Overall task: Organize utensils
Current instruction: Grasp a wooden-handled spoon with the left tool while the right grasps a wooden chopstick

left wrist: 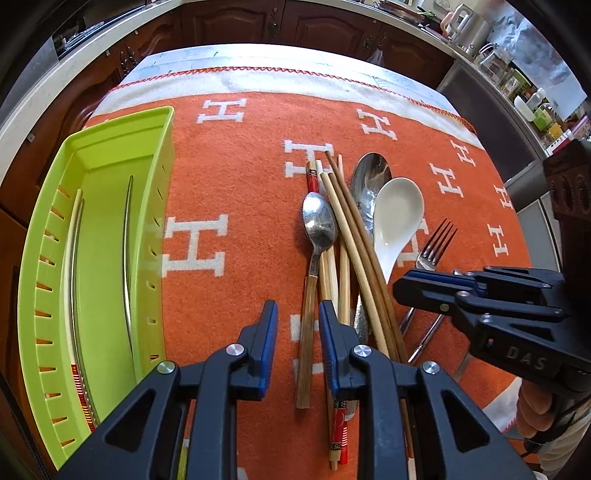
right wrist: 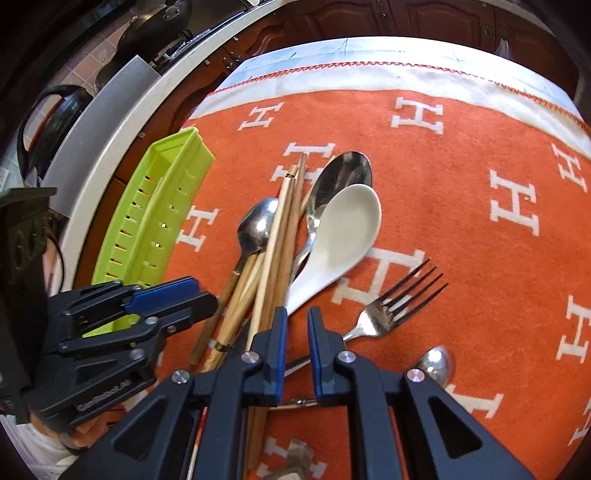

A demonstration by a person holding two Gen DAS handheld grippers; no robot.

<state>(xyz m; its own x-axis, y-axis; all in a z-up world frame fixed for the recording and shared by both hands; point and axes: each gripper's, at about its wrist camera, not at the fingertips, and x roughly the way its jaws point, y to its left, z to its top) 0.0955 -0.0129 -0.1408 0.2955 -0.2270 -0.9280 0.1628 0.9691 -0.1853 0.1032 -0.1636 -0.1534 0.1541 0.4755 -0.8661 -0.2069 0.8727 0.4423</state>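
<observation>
Left tool (left wrist: 298, 325) astride wooden-handled spoon (left wrist: 318, 236), chopsticks (left wrist: 354, 236) crossing, green tray (left wrist: 122, 206) beside

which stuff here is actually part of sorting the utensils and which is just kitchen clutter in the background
Part of the job:
- green tray
- small metal spoon
- large metal spoon
- white ceramic spoon
- fork
- wooden chopsticks
- red-patterned chopsticks

Just lying about:
- orange H-pattern cloth
- jars on the counter
- pan on the stove

The tray (left wrist: 110, 155) lies left of the piled chopsticks (left wrist: 354, 236), with the fork (left wrist: 436, 247) on their right.
</observation>
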